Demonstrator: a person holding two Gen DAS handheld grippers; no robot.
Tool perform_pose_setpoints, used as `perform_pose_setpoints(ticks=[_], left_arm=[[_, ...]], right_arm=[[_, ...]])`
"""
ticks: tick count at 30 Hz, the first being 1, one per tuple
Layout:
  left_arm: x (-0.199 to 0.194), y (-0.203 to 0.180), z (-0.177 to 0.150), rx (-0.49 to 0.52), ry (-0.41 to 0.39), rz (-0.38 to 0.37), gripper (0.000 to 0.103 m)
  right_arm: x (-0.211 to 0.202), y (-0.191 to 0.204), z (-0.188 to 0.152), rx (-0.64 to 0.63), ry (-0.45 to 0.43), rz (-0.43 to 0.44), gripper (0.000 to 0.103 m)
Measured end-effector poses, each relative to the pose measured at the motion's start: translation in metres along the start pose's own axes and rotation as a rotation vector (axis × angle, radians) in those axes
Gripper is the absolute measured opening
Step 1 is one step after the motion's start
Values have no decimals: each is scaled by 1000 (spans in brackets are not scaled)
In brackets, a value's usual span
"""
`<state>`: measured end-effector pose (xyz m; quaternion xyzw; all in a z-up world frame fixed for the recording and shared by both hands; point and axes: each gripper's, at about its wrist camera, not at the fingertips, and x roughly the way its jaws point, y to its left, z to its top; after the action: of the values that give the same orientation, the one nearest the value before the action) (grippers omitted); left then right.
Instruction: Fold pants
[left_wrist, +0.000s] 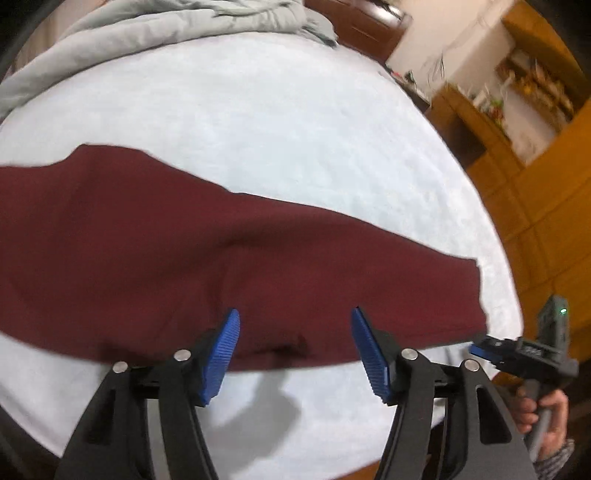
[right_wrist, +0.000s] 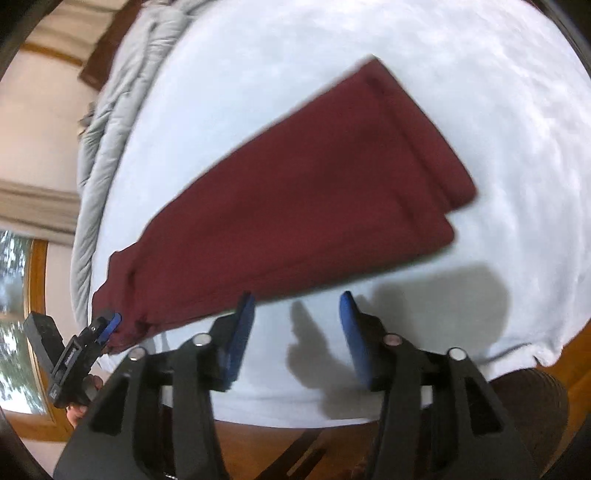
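Broadly, the pants (left_wrist: 229, 258) are seen spread flat on the bed (left_wrist: 295, 122), folded lengthwise into one long maroon band. From the left wrist view, the left gripper (left_wrist: 295, 350) is held just over the near long edge of the pants, its jaws spread wide with nothing between them; the cloth is seen through the gap, and whether the tips touch it cannot be told. The band is laid across that view, from the wide end at the left to the narrow end at the right, where the right gripper (left_wrist: 480, 349) is seen close to the corner, held by a hand (left_wrist: 543, 410).

From the right wrist view, the pants (right_wrist: 295, 206) are laid diagonally, the long axis running from lower left to the hemmed cuffs at upper right. The right gripper (right_wrist: 297, 332) is held released, just off the near edge, over bare sheet. A grey quilt (right_wrist: 107, 122) is bunched along the far side.
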<state>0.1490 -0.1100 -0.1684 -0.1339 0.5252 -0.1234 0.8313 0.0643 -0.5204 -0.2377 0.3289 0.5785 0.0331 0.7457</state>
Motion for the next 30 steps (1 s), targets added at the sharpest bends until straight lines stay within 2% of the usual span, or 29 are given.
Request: perform_pose_setpoints(ticks=[3,7,10,13,15,16,17,19,22,23,25,26,28,30], left_arm=[[16,-5,-12,-2,41,8,63],[38,0,-9,-39,86,36,63],[33,7,-23,-52,91,33,63],[26,11,-34,-65,92,19,64],[25,14,-35,-68,92,12,65],[25,14,-35,-67,93,14,65],[24,13,-34,-65,93,14,65],[13,13,-31,-75,60,1,65],[-14,11,-25,-38,-32,3,66],[-22,12,-23,-14,-61,19,70],[-25,16,-25,0,-72,45,75],[-20,17,-26,6,-56,60,76],[7,23,-33,17,45,130,75],[34,32,-45,28,134,164,74]], right_arm=[[7,-16,3,71,-4,23,64],[21,-30,9,146,-18,68,64],[22,-39,19,203,-83,140,65],[25,-38,29,192,-119,141,63],[31,-39,34,190,-125,113,40],[30,-40,36,178,-127,102,25],[25,-39,38,166,-136,134,17],[-2,-32,43,118,-180,217,13],[-54,-7,43,18,-291,269,12],[-65,-6,43,6,-316,276,12],[-74,-10,43,-8,-315,235,12],[-64,-16,45,-4,-288,178,12],[-33,-33,50,33,-197,75,12],[12,-52,49,63,-94,-50,12]])
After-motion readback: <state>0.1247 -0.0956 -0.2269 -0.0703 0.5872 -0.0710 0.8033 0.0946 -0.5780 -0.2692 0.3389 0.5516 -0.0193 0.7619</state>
